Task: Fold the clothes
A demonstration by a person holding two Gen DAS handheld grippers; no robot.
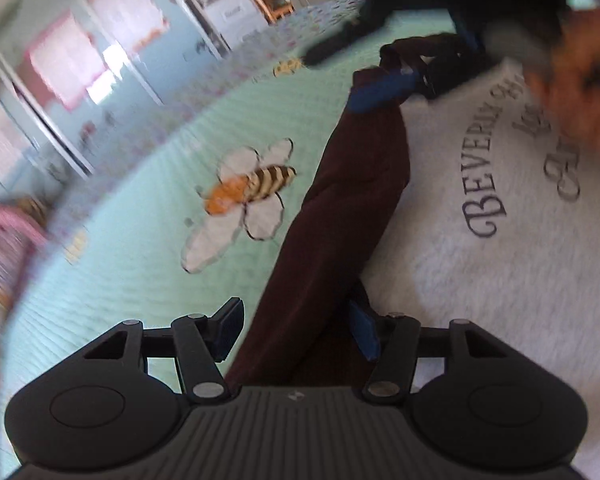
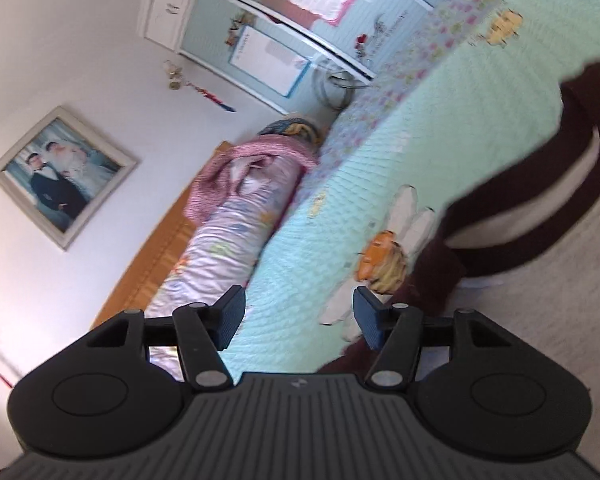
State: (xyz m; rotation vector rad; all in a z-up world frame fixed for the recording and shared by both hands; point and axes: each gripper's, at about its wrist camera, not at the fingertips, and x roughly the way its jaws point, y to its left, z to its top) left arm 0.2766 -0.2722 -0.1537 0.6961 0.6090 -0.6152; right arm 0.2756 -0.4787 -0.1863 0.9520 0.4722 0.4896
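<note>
Left gripper (image 1: 296, 330) apart over maroon sleeve (image 1: 340, 200); right gripper (image 2: 300, 318) apart above mint quilt (image 2: 340, 184).

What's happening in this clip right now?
A person is folding a grey sweatshirt with maroon sleeves, laid out on a mint bee-print bedspread. The left tool hangs open over one maroon sleeve, its pads not pressing on the cloth. The right tool is also open, with only bedspread between its fingers; the sweatshirt's maroon edge lies just beside it. In the left wrist view the right tool appears near the sleeve's far end, blurred.
</note>
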